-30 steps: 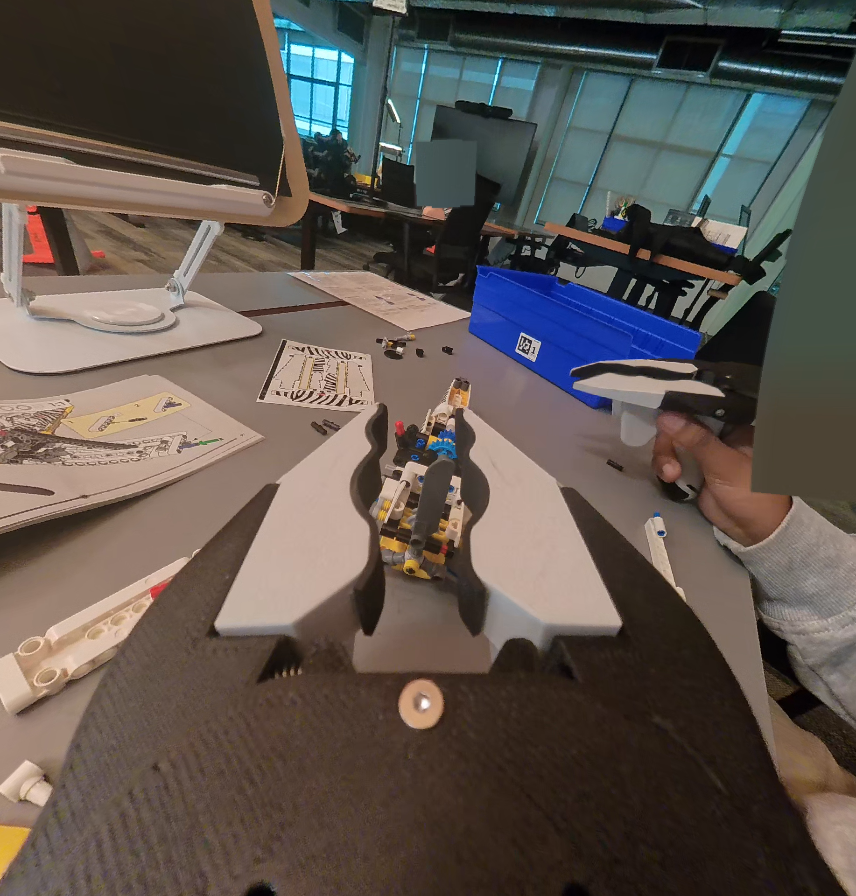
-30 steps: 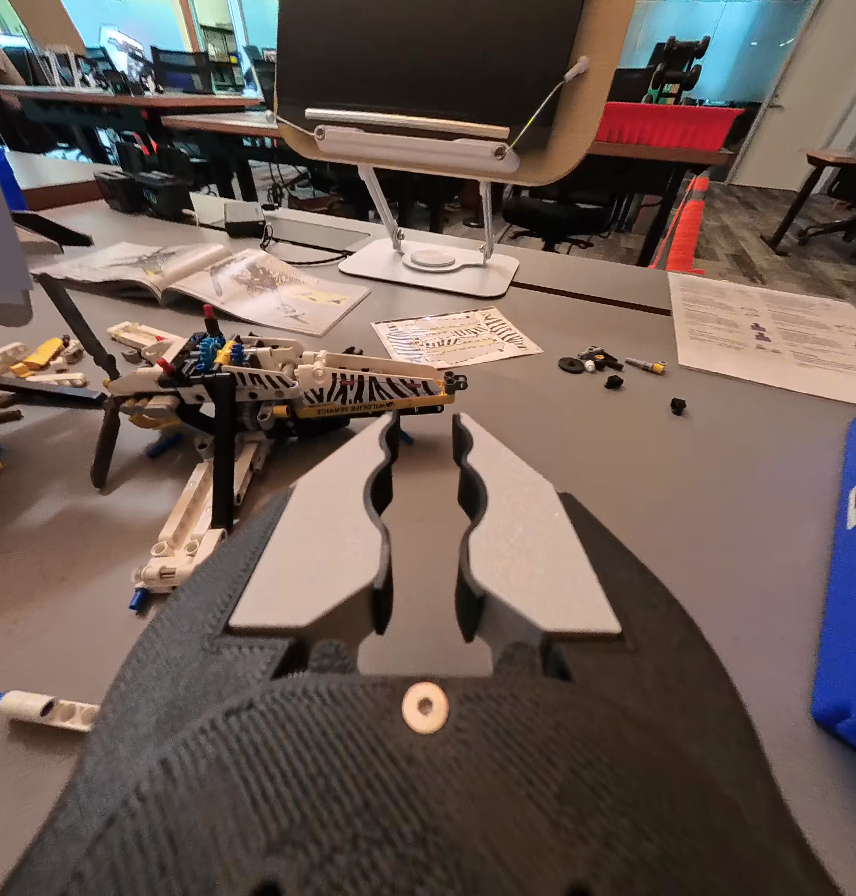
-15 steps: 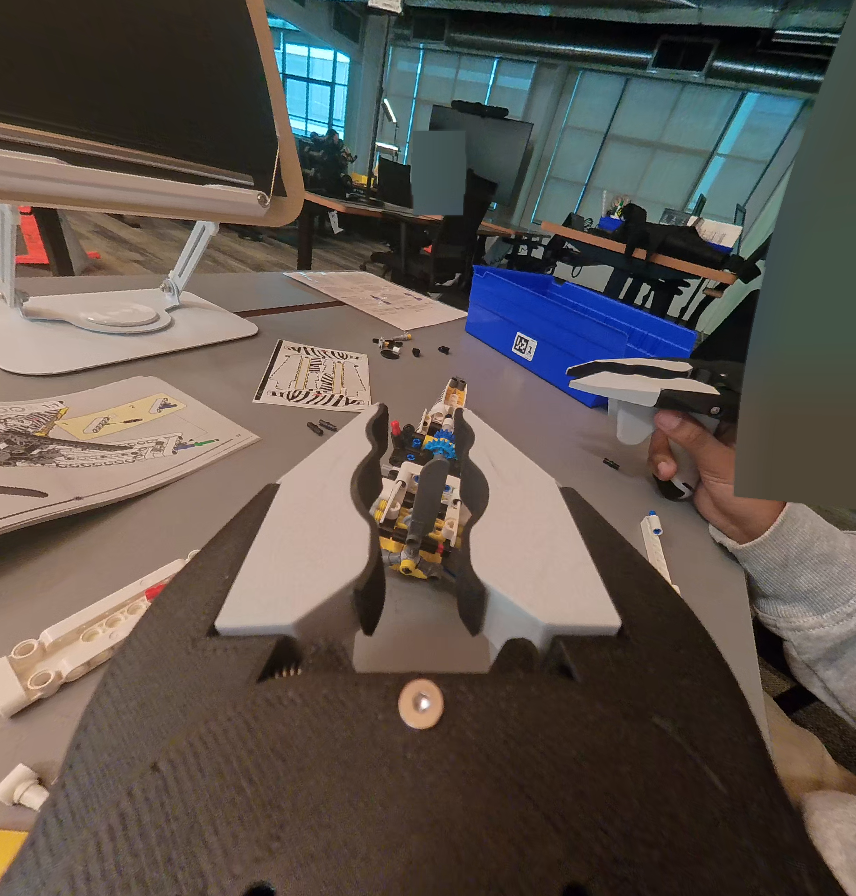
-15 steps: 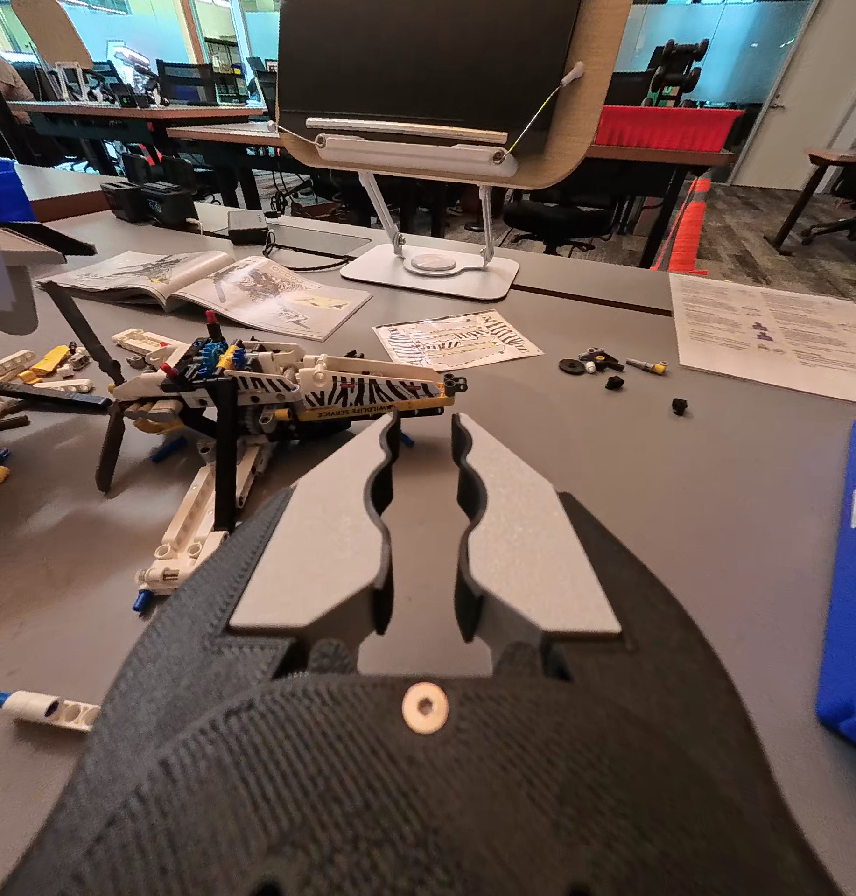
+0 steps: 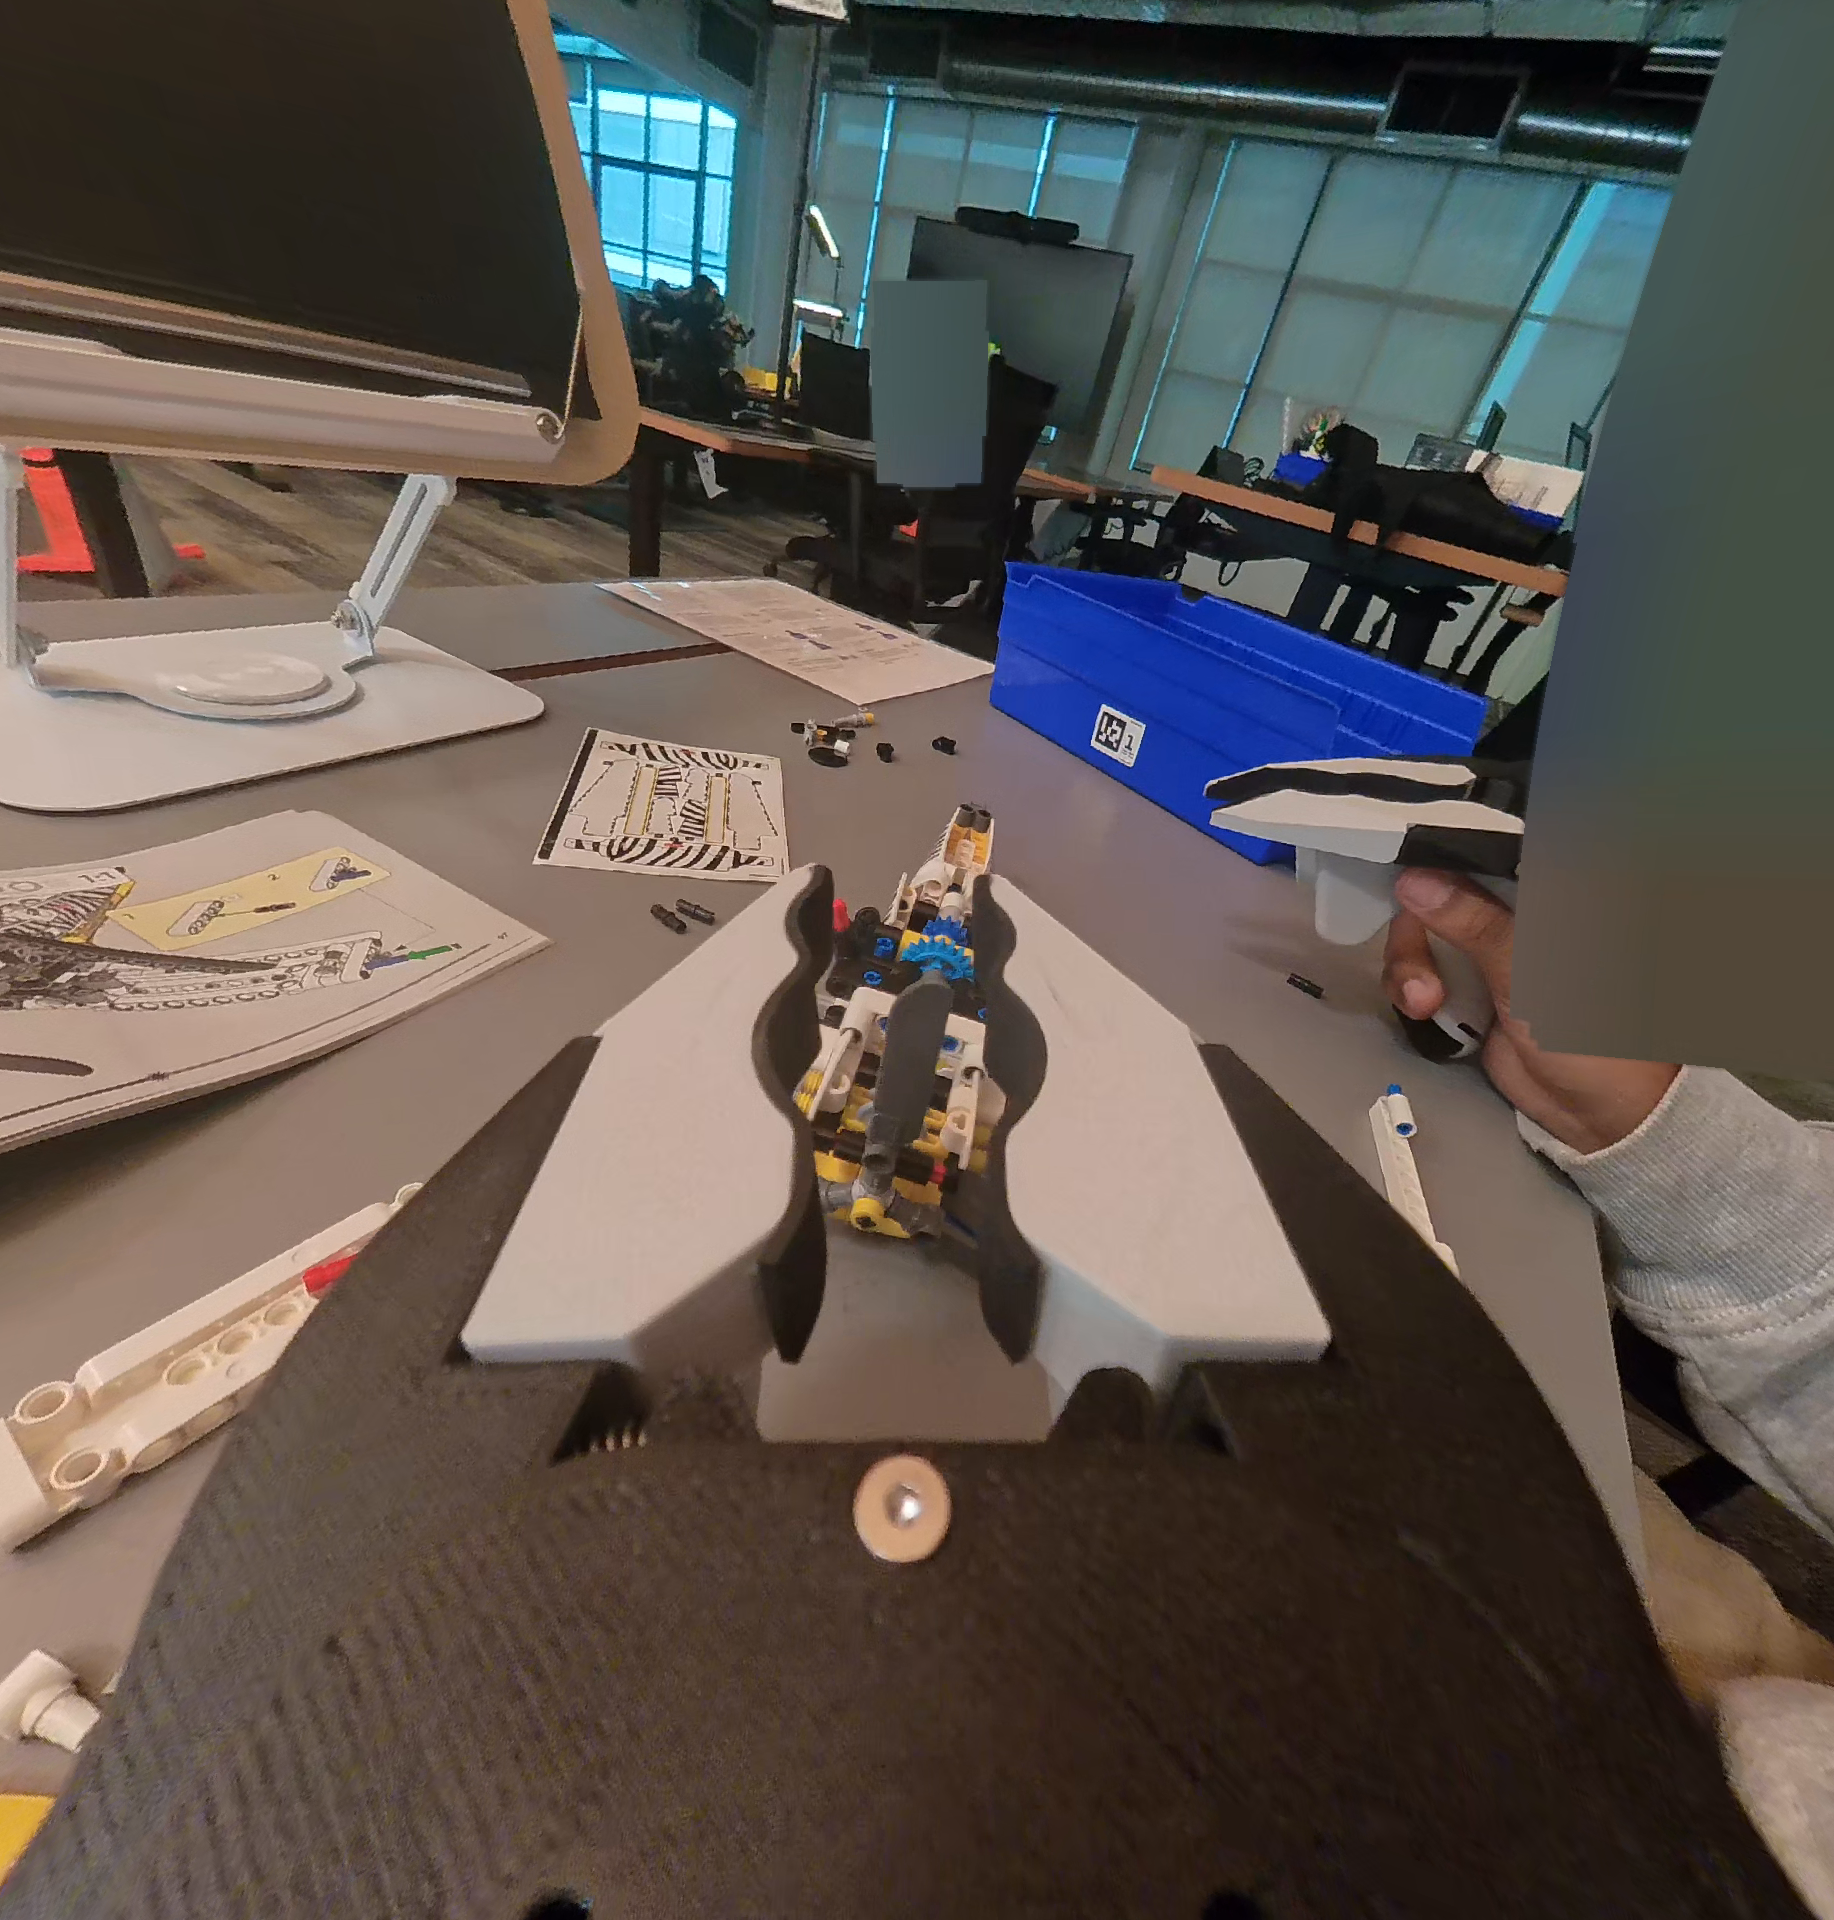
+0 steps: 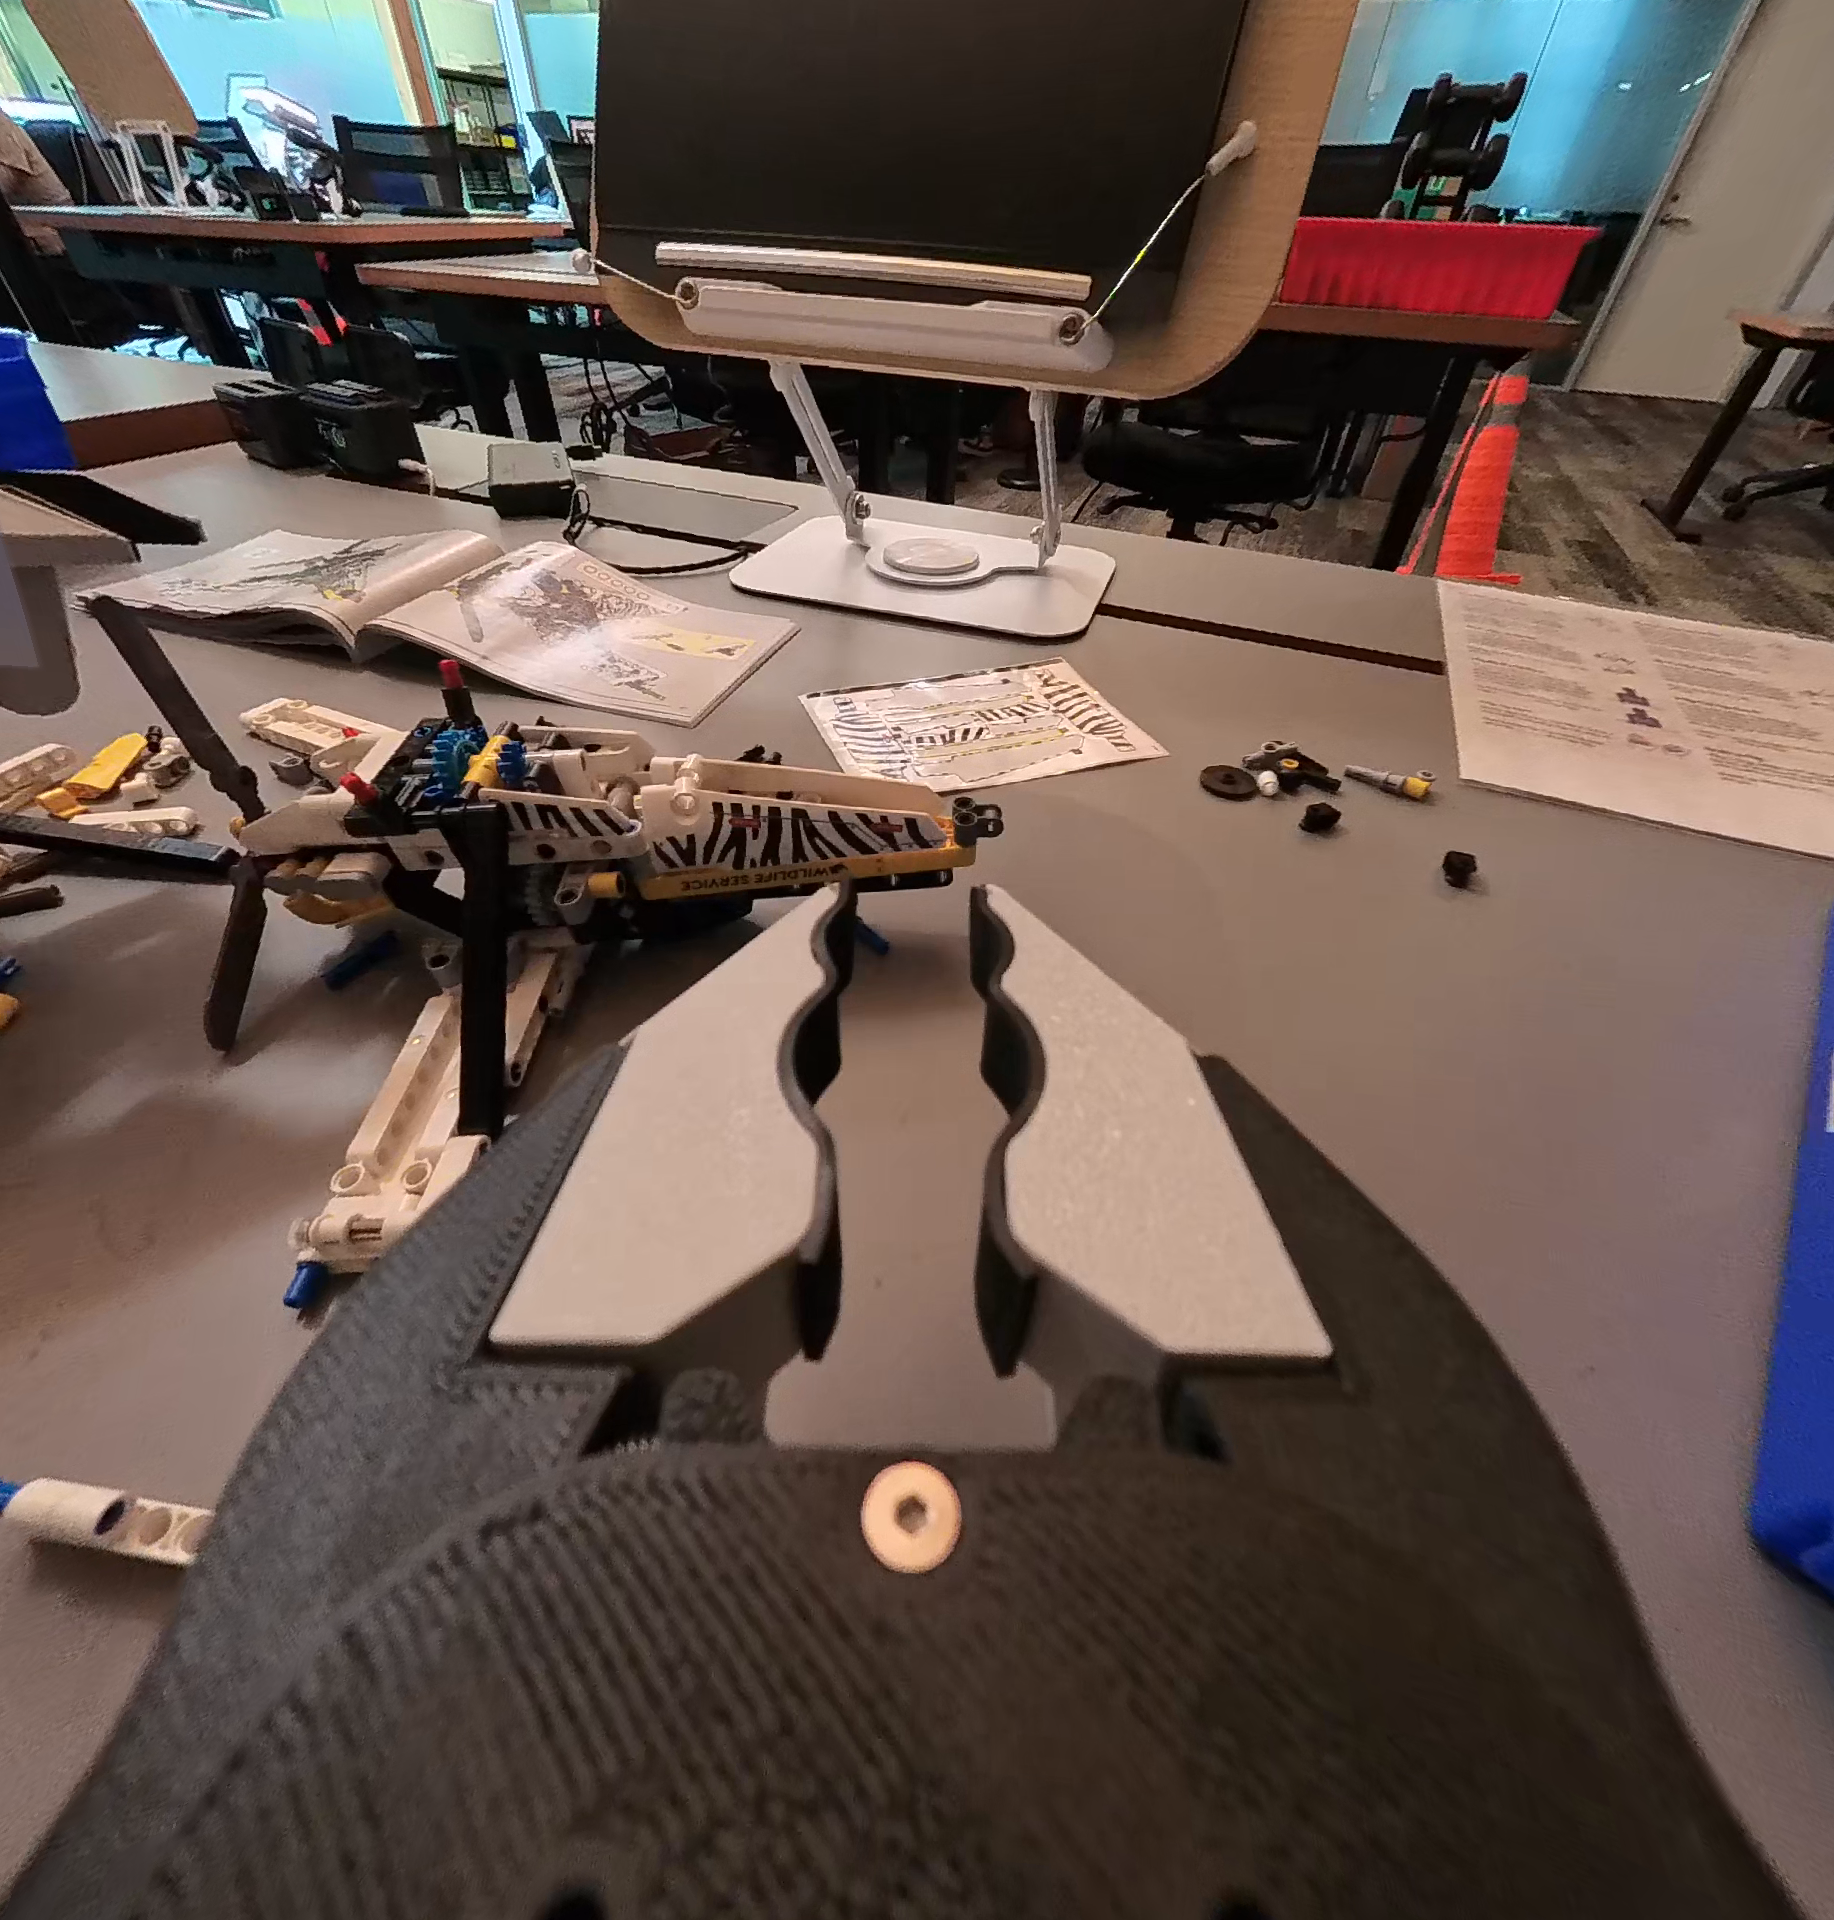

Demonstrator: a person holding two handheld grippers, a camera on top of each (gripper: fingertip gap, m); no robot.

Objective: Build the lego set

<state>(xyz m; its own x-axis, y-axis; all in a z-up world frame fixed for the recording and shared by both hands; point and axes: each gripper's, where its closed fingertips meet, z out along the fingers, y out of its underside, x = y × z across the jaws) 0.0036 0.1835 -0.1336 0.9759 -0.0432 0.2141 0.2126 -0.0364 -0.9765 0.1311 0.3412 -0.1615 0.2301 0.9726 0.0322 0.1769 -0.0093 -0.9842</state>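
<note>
A part-built lego helicopter [image 6: 747,831] with zebra-striped sides, a yellow edge and black rotor blades lies on the grey table [image 6: 1308,1039]. My left gripper [image 5: 900,888] is open and empty. It looks along the model [image 5: 861,1039] from the nose end, with the model showing between the fingers. It also shows at the left edge of the right wrist view [image 6: 71,520], above a raised rotor blade [image 6: 180,707]. My right gripper [image 6: 910,904] is open and empty, just short of the tail. A hand holds it in the left wrist view [image 5: 1339,800].
An open instruction booklet [image 6: 539,613], a sticker sheet [image 6: 980,722] and a tablet stand [image 6: 923,561] lie behind the model. A blue bin [image 6: 1817,1247] stands at the right. Small loose parts [image 6: 1308,779], white beams [image 5: 154,1382] and a white beam with a blue pin [image 6: 92,1522] are scattered about. One gripper's finger ends stand about 20 centimeters off the other's. The part-built lego helicopter [image 6: 747,831] lies some 9 centimeters from my right tips, 15 centimeters from my left tips.
Almost nothing. Both grippers have drifted slightly and stay open; the model has not moved.
</note>
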